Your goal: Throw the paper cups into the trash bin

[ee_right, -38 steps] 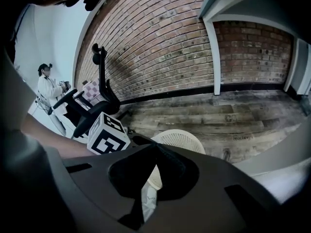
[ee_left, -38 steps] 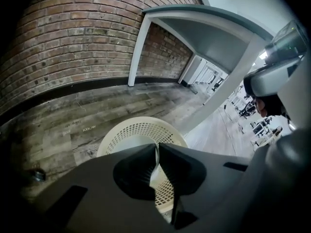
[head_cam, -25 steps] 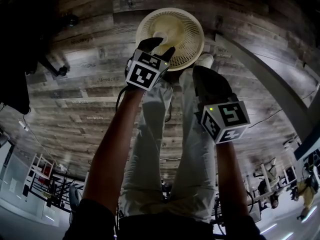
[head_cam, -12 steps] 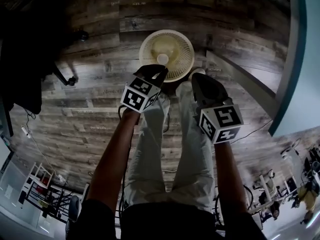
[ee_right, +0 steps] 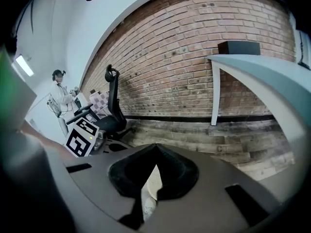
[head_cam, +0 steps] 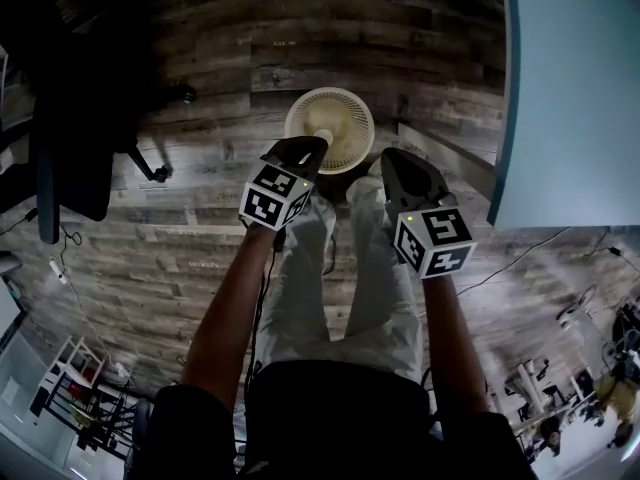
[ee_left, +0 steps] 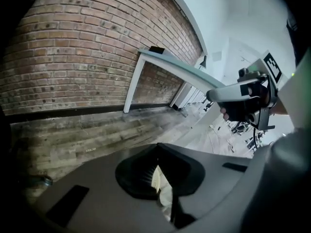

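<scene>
- Looking straight down, we see the cream mesh trash bin (head_cam: 350, 108) on the plank floor, just ahead of the person's feet. There's a small white round thing in it that we take for a paper cup (head_cam: 323, 136) (tiny from up here, so that's our read, not a certainty).
- The left gripper (head_cam: 312, 146) hangs over the bin's near edge. Its jaws have just been closing and now meet with nothing between them.
- The right gripper (head_cam: 392, 158) sits just beside it, jaws together too, carrying nothing.
- No other cup shows in any view, so we can't say how many are left.
- Handling-wise, we'd expect paper cups to be very light and thin-walled, so easy to crush and easy to knock over.
- Our pick would be a gentle pinch at the rim, one pad inside and one outside, since the rolled lip is the stiffest part.
</scene>
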Available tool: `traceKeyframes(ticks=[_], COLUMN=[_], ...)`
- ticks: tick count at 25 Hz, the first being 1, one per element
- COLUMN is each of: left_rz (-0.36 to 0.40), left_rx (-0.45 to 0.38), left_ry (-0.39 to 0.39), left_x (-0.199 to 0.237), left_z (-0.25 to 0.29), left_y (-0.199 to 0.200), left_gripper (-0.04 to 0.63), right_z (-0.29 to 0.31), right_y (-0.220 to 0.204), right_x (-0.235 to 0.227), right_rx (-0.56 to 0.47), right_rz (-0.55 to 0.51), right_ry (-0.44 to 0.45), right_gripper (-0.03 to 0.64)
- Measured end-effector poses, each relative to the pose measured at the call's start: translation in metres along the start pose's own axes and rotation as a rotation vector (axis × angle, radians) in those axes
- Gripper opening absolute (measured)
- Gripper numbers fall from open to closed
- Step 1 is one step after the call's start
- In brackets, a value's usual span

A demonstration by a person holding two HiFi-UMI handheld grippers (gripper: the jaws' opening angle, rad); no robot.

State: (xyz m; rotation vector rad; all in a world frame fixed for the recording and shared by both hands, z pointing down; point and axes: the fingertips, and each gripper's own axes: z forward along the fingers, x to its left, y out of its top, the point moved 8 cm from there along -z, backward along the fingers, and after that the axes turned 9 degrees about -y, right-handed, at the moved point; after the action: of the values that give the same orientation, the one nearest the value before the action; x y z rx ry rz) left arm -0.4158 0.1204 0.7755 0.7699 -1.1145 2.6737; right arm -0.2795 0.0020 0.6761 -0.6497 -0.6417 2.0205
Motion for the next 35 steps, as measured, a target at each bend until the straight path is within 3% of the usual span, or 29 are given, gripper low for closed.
traceKeyframes(ticks=[16,25,35], left_rz=[0.089,0.084,0.114], left_rx=[-0.183,-0.246,-0.298], left_ry=[0.059,0.041,0.065], left_x=[-0.080,-0.096,-0.113], left_z=[-0.141,-0.190,-0.208], left_y=[0.069,0.080,0.091], left_gripper=[0.009,0.009,0.009], right_z=[-0.086,-0.109,-0.118], right_y=[0.092,0.105,0.115], right_x=[0.035,0.076,0.088], right_rx=[-0.134,-0.151,-0.213], right_rz=[-0.078,-0.124,-0.116], right_ry=[-0.016,-0.017,0.028], right_gripper=[0.005,0.005,0.005])
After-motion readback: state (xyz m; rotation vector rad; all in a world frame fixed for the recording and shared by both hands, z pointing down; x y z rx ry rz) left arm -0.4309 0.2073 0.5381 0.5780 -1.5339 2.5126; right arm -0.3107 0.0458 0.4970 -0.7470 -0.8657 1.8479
